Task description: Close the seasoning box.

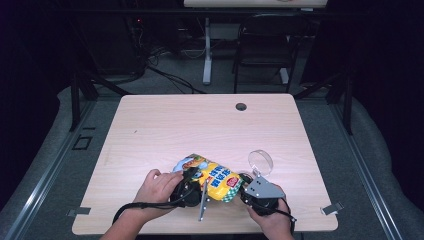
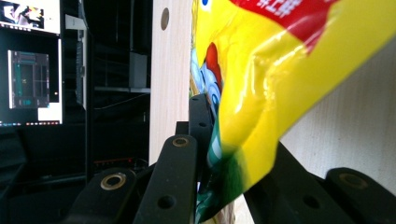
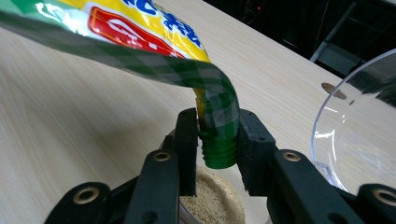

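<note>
Pouch (image 1: 212,178) is held above the near table edge (image 1: 150,125) between both grippers. Left gripper (image 2: 208,140) is clamped on its body; right gripper (image 3: 215,140) is closed on the green spout (image 3: 219,151), over a grain-filled container (image 3: 212,203). Pouring is judged underway; steadier tilt needed next.

A pale wooden table (image 1: 165,125) is standing with a round cable hole (image 1: 241,106) near the middle of its far edge. A clear bowl (image 1: 261,162) is sitting on it toward the near right corner. Just beside the bowl, a small round container of pale grains (image 3: 215,201) is resting on the tabletop near the near edge.
</note>
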Available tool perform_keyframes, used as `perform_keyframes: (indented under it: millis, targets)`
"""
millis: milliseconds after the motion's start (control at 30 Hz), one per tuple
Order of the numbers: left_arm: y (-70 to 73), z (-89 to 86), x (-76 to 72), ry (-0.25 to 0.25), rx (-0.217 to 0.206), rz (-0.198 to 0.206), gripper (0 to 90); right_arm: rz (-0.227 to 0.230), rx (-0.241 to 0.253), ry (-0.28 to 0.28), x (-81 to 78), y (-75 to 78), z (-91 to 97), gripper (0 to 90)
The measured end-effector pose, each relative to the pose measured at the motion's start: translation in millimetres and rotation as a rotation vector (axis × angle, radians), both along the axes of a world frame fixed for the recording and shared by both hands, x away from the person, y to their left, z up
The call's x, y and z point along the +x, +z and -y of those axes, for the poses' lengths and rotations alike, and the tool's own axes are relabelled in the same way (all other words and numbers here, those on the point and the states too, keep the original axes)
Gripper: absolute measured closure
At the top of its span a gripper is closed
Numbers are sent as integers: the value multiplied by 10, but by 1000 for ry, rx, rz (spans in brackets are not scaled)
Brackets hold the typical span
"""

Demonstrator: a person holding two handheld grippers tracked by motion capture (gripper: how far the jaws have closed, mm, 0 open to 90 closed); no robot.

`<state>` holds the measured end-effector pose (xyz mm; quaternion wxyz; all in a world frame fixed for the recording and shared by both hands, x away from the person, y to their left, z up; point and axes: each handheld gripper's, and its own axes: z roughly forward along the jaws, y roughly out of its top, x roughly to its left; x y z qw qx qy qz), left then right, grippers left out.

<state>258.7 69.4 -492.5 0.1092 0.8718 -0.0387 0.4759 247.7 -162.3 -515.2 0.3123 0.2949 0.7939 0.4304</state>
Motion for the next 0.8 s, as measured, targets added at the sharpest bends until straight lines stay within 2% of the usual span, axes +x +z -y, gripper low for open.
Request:
perform_keyframes:
  millis: [367, 800]
  targets:
    - [-64, -28, 9, 4, -50, -17, 854, 6, -6, 3, -1, 1, -15, 714]
    - [-107, -68, 20, 14, -94, -58, 855, 13, -8, 4, -1, 9, -34, 714]
